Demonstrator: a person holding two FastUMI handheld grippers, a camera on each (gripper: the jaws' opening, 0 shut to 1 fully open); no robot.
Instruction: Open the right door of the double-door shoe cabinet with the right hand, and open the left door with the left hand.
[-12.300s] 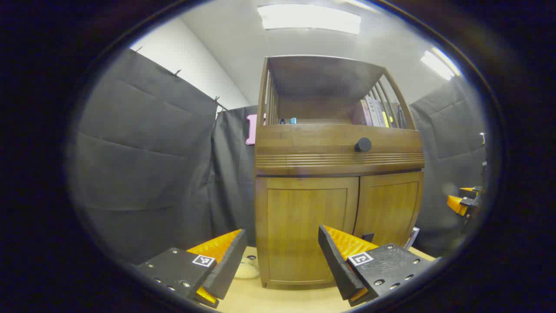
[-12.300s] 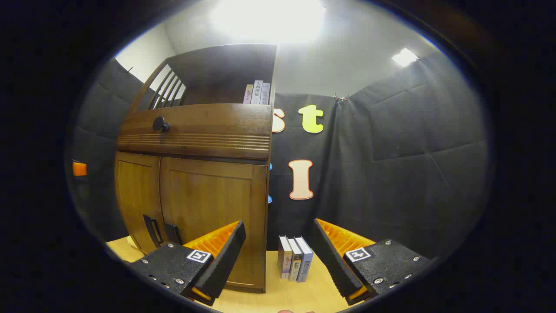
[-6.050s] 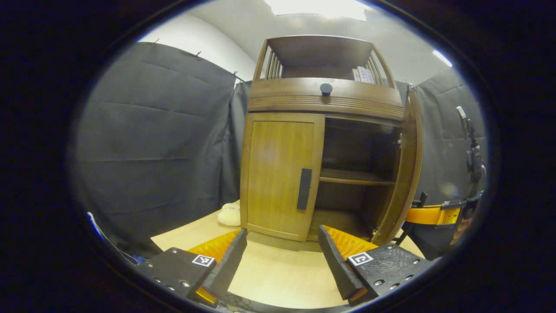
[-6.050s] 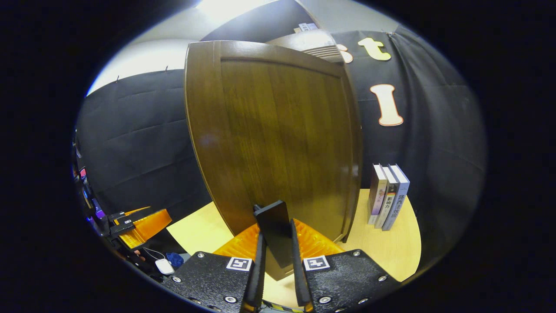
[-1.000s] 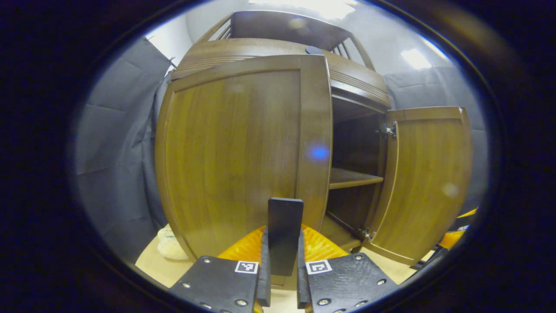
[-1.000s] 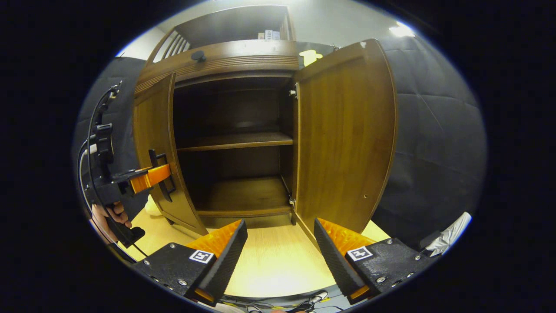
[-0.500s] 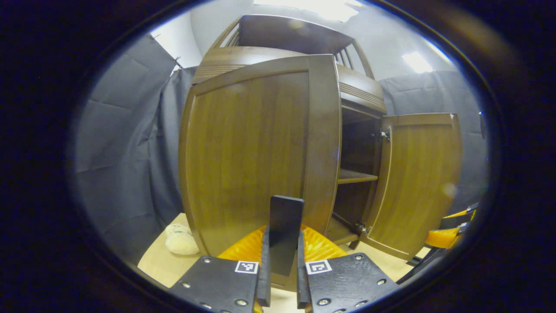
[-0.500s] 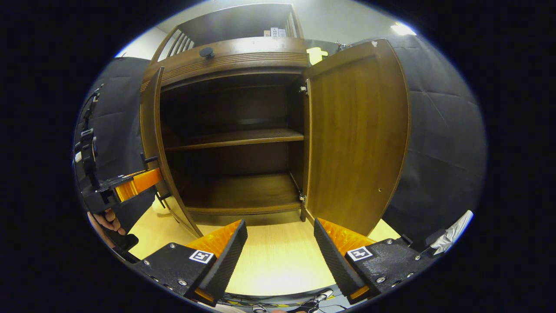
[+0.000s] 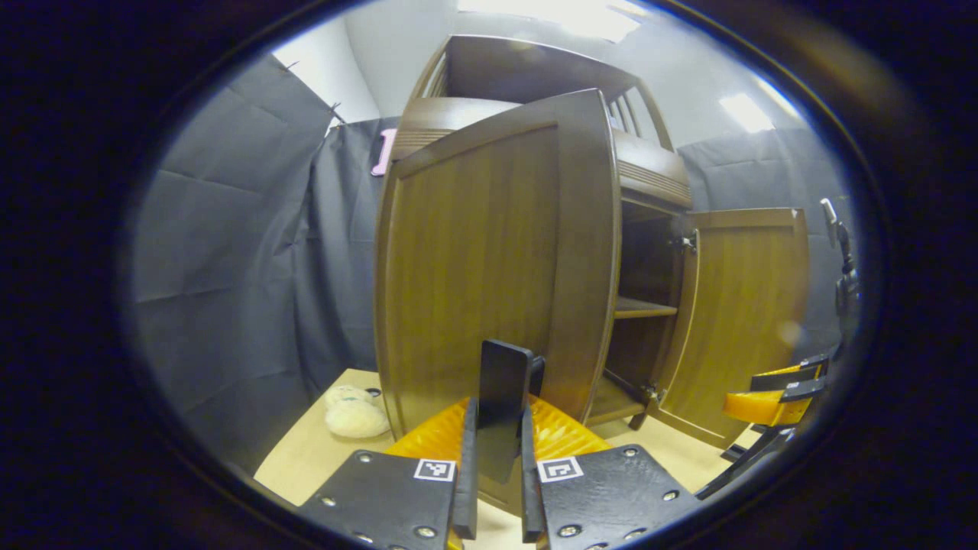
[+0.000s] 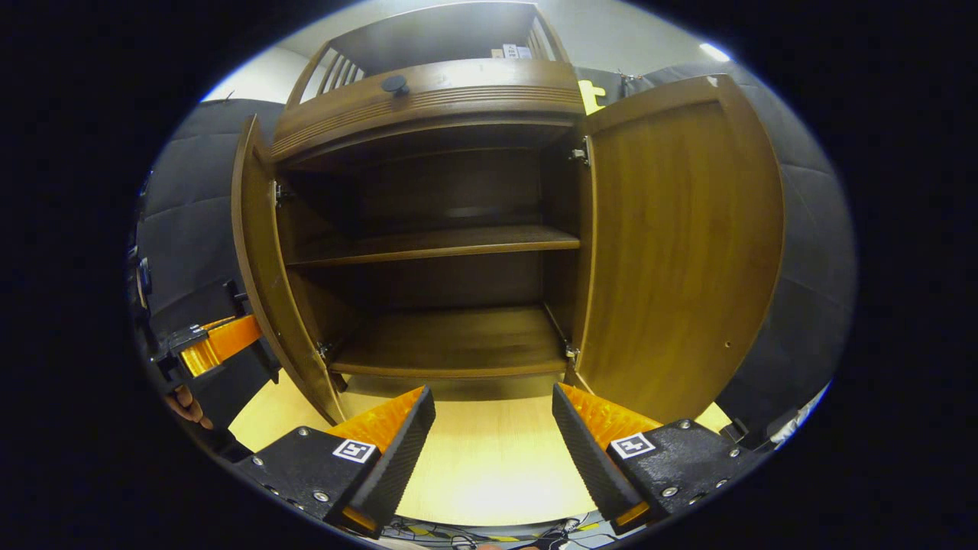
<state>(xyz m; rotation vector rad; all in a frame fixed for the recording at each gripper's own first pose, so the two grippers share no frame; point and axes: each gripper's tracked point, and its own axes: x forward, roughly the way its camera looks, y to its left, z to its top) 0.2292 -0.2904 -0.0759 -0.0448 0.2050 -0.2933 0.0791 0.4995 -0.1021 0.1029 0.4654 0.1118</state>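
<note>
The wooden shoe cabinet stands on a light table with both doors swung out. In the left gripper view my left gripper is shut on the dark flat handle of the left door, which stands nearly edge-on to the cabinet. The right door hangs open beyond it. In the right gripper view my right gripper is open and holds nothing, in front of the bare interior shelf. The right door stands wide on the right, the left door on the left. The left gripper shows behind that door, and the right gripper at the far right.
A pale plush toy lies on the table left of the cabinet. Black cloth walls close in on both sides. Bare table lies in front of the cabinet, with cables at its near edge. A hand holds the left gripper.
The left door has swung further outward with my left gripper still shut on its handle. The right gripper has stayed open and moved a little nearer the cabinet's front.
</note>
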